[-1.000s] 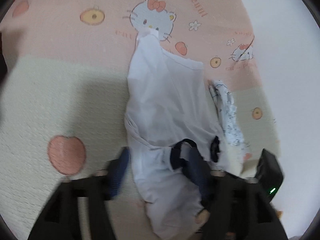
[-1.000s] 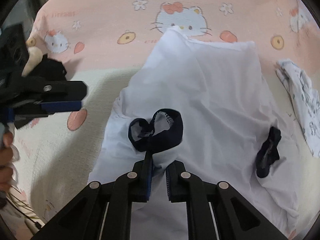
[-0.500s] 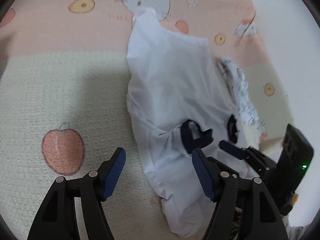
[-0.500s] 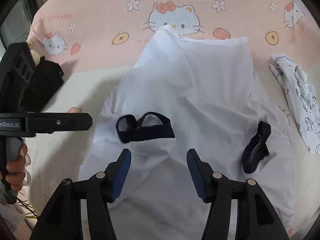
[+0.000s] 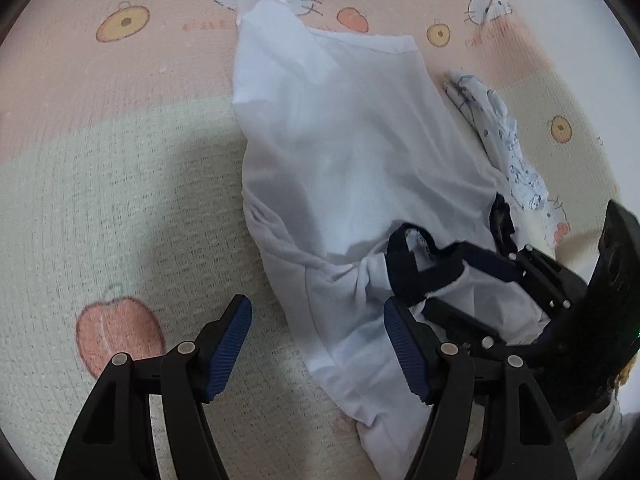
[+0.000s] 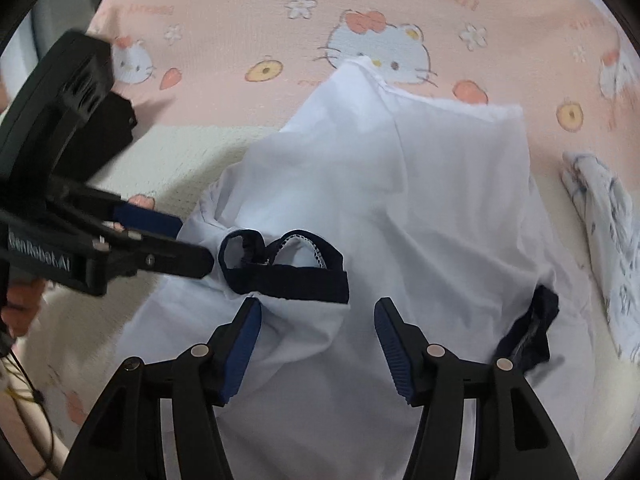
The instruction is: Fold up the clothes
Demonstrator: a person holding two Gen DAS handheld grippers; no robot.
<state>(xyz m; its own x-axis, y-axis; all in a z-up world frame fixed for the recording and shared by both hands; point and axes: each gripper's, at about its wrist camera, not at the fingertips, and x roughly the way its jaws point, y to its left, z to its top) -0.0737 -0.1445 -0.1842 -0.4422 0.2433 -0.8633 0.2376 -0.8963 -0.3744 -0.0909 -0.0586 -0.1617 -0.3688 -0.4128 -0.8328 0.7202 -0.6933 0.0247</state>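
A white T-shirt (image 5: 352,152) (image 6: 440,200) lies crumpled on a pink and cream cartoon-cat blanket (image 5: 120,180) (image 6: 240,20). Its navy collar (image 5: 420,272) (image 6: 288,276) faces me, and a navy sleeve cuff (image 6: 528,332) (image 5: 502,220) lies to the right. My right gripper (image 6: 318,304) (image 5: 446,282) stands open just behind the collar, its pads off the cloth. My left gripper (image 5: 316,308) (image 6: 195,242) is open too, over the shirt's left shoulder edge beside the collar, one finger above the blanket and one above the shirt.
A small white cloth with a blue print (image 5: 504,140) (image 6: 608,232) lies bunched to the right of the shirt. A person's hand (image 6: 20,308) holds the left gripper's handle at the left edge. Bare blanket stretches left of the shirt.
My right gripper, shut on the shirt below the collar a second ago, has opened and let it go. My left gripper has moved in toward the collar and lower.
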